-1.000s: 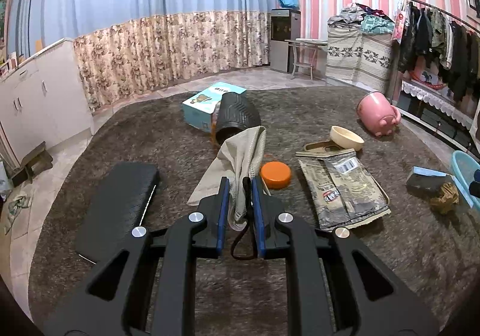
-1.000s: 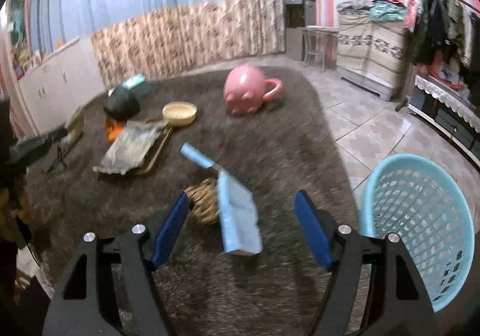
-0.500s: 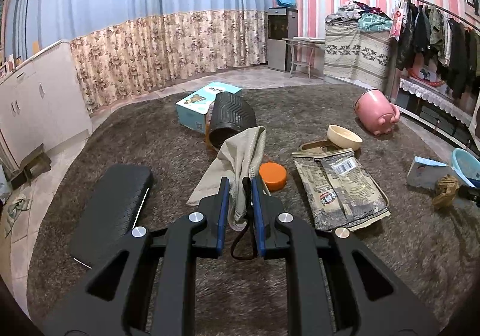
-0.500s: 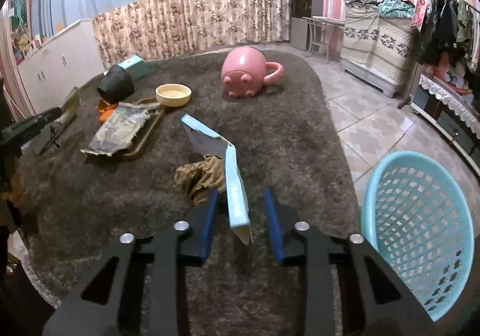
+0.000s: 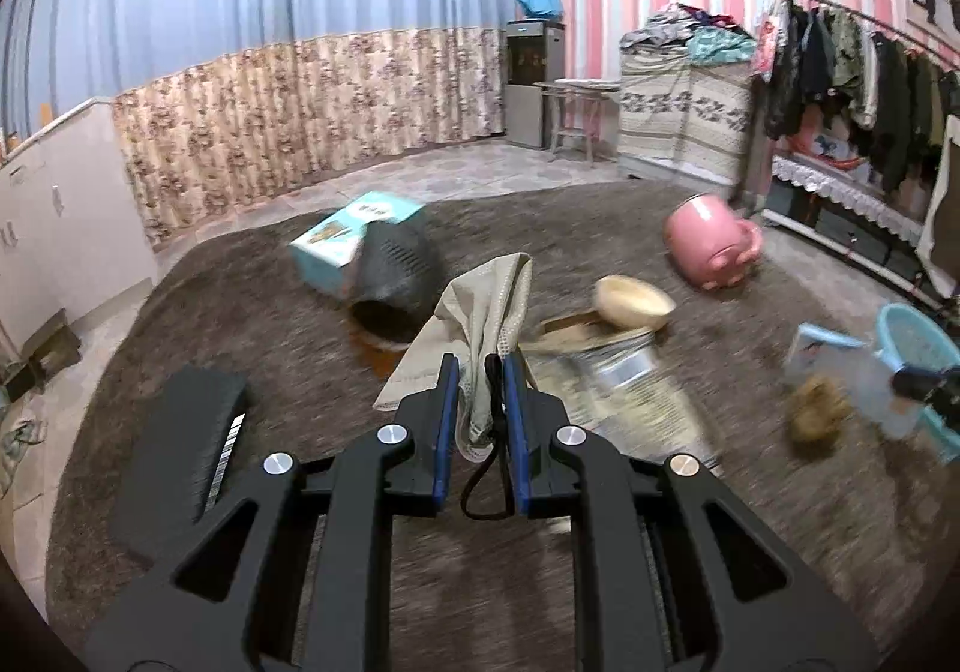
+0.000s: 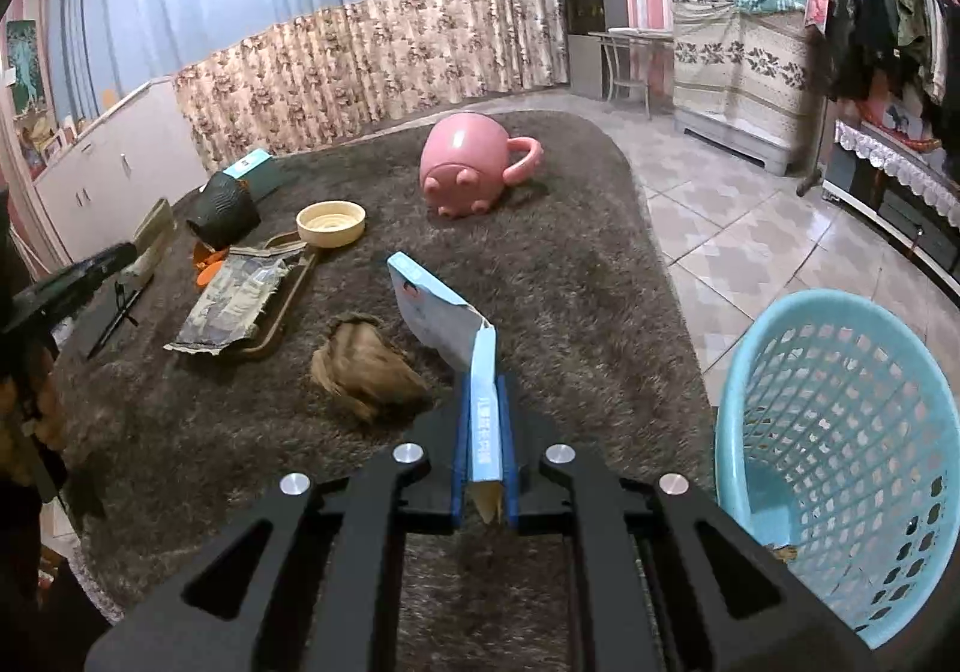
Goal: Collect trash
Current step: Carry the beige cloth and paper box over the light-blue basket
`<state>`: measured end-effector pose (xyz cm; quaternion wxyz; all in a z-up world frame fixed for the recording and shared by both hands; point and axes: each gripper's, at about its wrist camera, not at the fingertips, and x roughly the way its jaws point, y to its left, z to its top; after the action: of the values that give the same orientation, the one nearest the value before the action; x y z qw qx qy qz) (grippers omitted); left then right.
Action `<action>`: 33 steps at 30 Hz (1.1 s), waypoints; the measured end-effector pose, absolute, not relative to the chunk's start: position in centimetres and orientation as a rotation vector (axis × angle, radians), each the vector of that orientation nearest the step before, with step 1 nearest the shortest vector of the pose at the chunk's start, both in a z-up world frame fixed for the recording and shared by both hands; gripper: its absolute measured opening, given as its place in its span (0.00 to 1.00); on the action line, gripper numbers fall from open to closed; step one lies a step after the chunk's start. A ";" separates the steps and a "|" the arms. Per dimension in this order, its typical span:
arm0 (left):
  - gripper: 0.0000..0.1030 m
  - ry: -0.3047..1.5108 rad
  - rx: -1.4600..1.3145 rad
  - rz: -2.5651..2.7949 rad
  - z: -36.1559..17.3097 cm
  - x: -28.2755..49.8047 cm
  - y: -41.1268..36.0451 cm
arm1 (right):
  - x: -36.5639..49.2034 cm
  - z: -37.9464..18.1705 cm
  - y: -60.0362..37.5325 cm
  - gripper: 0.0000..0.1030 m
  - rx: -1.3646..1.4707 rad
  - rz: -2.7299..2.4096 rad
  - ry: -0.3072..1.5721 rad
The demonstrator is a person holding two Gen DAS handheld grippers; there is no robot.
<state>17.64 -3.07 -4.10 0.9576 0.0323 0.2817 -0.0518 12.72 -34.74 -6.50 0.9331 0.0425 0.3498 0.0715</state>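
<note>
Left wrist view: the left gripper [image 5: 480, 372] is clamped on a beige cloth [image 5: 480, 312] with a black cord, held above the brown rug [image 5: 240, 324]. Far right, the blue basket [image 5: 918, 336] sits at the rug's edge.

Right wrist view: the right gripper [image 6: 483, 402] is pinched tight on a flattened blue carton [image 6: 444, 318]. A crumpled brown wad [image 6: 366, 366] lies just left; the basket [image 6: 840, 432] stands near right.
</note>
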 end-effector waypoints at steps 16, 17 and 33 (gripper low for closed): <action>0.14 0.458 0.097 -0.447 1.1 16.4 -20.9 | 7.1 -1.8 -46.1 0.09 0.167 -0.256 0.534; 0.14 0.455 0.101 -0.471 1.0 16.0 -22.2 | 6.8 -1.8 -46.9 0.09 0.175 -0.281 0.536; 0.14 0.563 0.197 -0.774 -6.0 14.5 -40.7 | 2.8 -5.6 -58.3 0.09 0.313 -0.526 0.590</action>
<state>14.45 -40.68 -6.02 0.8829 0.0945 0.2706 -0.3719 2.81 -58.28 -5.64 0.9111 0.1518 0.2860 -0.2549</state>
